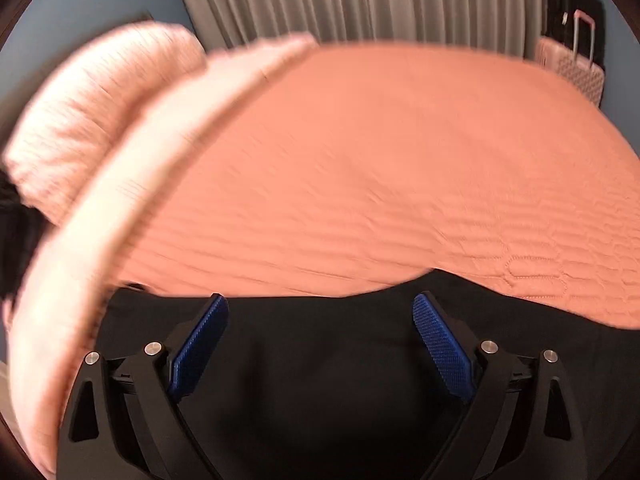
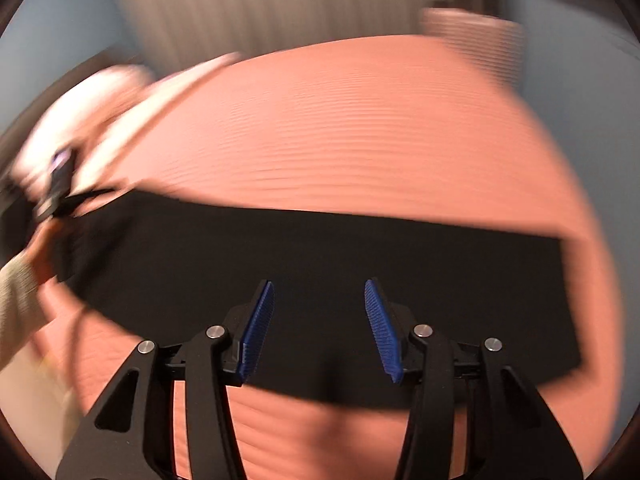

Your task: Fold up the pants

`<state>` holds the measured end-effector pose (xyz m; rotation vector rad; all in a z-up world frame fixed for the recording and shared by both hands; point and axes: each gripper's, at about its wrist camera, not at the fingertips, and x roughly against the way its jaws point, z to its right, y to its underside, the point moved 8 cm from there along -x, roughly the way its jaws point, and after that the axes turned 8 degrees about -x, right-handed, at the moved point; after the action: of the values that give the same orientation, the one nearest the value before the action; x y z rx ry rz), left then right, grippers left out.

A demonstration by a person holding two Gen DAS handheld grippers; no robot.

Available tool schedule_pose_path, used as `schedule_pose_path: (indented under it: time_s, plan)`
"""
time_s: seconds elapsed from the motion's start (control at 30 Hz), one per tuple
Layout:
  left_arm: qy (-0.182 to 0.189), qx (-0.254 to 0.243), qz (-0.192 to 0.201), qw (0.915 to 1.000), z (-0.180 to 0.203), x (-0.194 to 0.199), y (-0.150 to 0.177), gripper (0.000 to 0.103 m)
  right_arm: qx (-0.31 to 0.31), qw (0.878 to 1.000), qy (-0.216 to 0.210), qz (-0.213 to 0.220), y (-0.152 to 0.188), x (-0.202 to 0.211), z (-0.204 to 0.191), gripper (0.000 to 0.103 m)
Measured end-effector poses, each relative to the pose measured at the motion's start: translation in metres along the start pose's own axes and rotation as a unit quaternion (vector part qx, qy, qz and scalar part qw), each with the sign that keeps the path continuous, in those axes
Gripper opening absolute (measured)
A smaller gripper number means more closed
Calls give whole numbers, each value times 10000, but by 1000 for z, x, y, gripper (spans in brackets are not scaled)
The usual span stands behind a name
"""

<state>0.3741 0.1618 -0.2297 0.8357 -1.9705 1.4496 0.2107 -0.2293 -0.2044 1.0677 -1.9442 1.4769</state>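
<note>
Black pants [image 2: 320, 264] lie flat as a long band across the salmon bedspread [image 2: 340, 132]. My right gripper [image 2: 319, 292] hovers over the middle of the band, its blue pads apart with nothing between them. Far left in that view, the other gripper [image 2: 56, 188] shows as a blur at the pants' end, beside a hand and a cream sleeve [image 2: 16, 300]. In the left wrist view the pants [image 1: 320, 360] fill the bottom under my left gripper [image 1: 320, 306], whose jaws stand wide with only cloth beneath them.
A pale pink pillow [image 1: 92, 120] and a folded-back light sheet edge [image 1: 120, 208] lie along the bed's left side. Grey curtains [image 1: 360, 0] hang behind the bed. A pink suitcase [image 1: 576, 64] and dark luggage stand at the far right corner.
</note>
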Motion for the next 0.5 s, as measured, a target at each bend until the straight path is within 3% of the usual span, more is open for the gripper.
schedule_pose_path:
  time_s: [0.13,0.23,0.37,0.5]
  plan:
    - [-452,90,187,9988,-61,45,53,93,1046,9882,-1033,-434,-43,-90,-122,47]
    - [-667,382,-218,9968,-104,56,113,93,1567,9763,-1265,-792,-75,-163,-189,47]
    - [-1007,1206,-765,9846,-167,53,191,93,1857,9679,-1188,-1207,-95,-218,-236,47]
    - [-935,1723,-896,9765,-196,40,223,93,1827,9612,-1177,-1700,-84,-263,-249,47]
